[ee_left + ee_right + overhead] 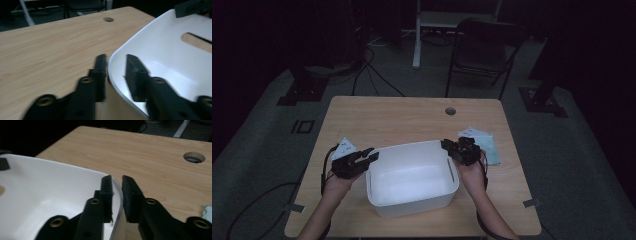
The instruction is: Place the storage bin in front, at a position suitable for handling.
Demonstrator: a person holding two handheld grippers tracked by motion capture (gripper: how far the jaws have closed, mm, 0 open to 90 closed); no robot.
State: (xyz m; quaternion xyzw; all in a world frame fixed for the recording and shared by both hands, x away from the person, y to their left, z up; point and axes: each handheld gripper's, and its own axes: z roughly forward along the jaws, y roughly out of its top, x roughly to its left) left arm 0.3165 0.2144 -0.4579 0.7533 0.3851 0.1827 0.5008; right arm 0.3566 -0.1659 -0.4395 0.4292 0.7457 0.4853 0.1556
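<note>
A dim room surrounded a pale wooden desk [412, 117], with a dark folding chair [482, 52] on the grey floor beyond its far edge at twelve o'clock. The left gripper [364, 157] straddled the left wall of a white plastic tub [412, 192] at about nine o'clock on its rim; in the left gripper view its fingers [101, 72] stood slightly spread, one outside the wall and one inside, with a clear gap on the inner side, so they were not pinching it. The right gripper [452, 149] sat likewise on the opposite wall near two o'clock; in the right gripper view its fingers [130, 195] flanked the rim with a narrow gap showing, loose rather than clamped. Placing one gripper on each side wall suited a two-handed lift or carry of the wide, empty tub, and the slack fingers suggested, as a judgement, a grip just let go or about to be taken. The tub rested on the desk's near half, centred between the two hands, a slot handle cut in its right wall. A folded bluish cloth [484, 142] lay on the desk at three o'clock of the tub, just behind the right gripper, and a cable hole [450, 111] sat farther back at one o'clock.
</note>
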